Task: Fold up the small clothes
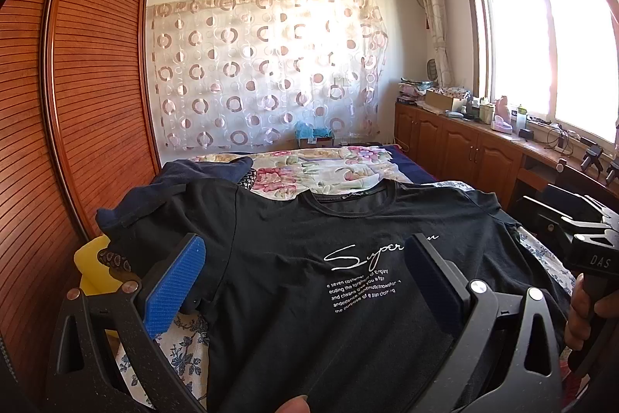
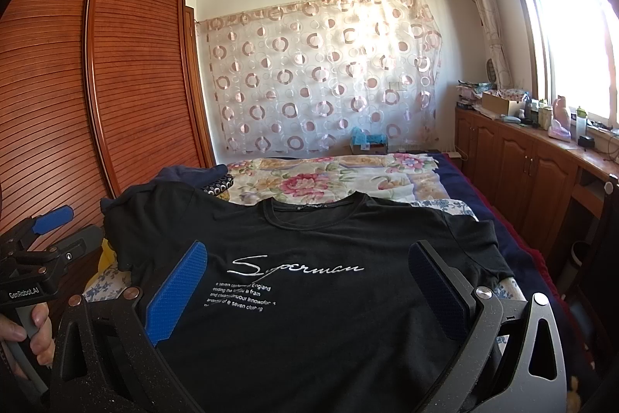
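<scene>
1. The black T-shirt (image 1: 309,258) lies flat in the lower centre of the frame, on the flowered bed cover (image 1: 309,169).
2. The left gripper (image 1: 305,277) is spread wide above it, grasping nothing.
3. The right gripper (image 2: 309,281) is also spread wide, empty.

Black T-shirt (image 2: 309,297) with white script and small white print; navy garment (image 1: 201,173) behind it. Quilt (image 2: 329,180) cream with pink and green florals; sheet (image 1: 185,343) white with blue flowers. Claw pads (image 2: 176,293) blue, curtain (image 1: 263,72) sheer white with brown rings, wardrobe (image 1: 77,84) reddish-brown slats.
</scene>
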The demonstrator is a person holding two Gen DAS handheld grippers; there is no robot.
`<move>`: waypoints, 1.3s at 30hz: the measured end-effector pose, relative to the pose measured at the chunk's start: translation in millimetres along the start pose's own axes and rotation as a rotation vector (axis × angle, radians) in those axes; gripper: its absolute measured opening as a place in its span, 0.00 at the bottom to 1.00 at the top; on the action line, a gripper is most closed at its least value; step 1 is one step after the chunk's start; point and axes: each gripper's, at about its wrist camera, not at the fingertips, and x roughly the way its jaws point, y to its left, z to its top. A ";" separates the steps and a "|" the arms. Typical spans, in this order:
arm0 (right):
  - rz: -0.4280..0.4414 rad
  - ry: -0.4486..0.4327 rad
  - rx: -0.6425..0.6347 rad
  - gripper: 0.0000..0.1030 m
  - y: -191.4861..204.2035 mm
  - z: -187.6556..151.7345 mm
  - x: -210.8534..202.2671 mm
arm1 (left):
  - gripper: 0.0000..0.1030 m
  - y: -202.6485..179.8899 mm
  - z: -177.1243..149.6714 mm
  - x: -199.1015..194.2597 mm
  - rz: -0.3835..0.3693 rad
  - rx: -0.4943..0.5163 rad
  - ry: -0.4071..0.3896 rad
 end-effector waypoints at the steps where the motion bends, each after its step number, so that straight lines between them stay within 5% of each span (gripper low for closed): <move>1: 0.001 0.000 0.000 1.00 0.8 0.2 -0.1 | 1.00 0.1 1.1 0.0 -0.001 0.000 0.001; 18: 0.028 0.025 0.003 1.00 1.2 -4.3 6.8 | 1.00 4.1 -8.1 15.2 0.019 -0.004 0.019; 29: 0.100 0.113 -0.034 1.00 3.7 -12.5 33.1 | 1.00 65.2 -22.7 38.4 0.057 -0.050 0.103; 39: 0.164 0.223 -0.043 0.83 -6.9 -8.5 50.6 | 1.00 124.6 -35.0 43.2 0.089 -0.113 0.138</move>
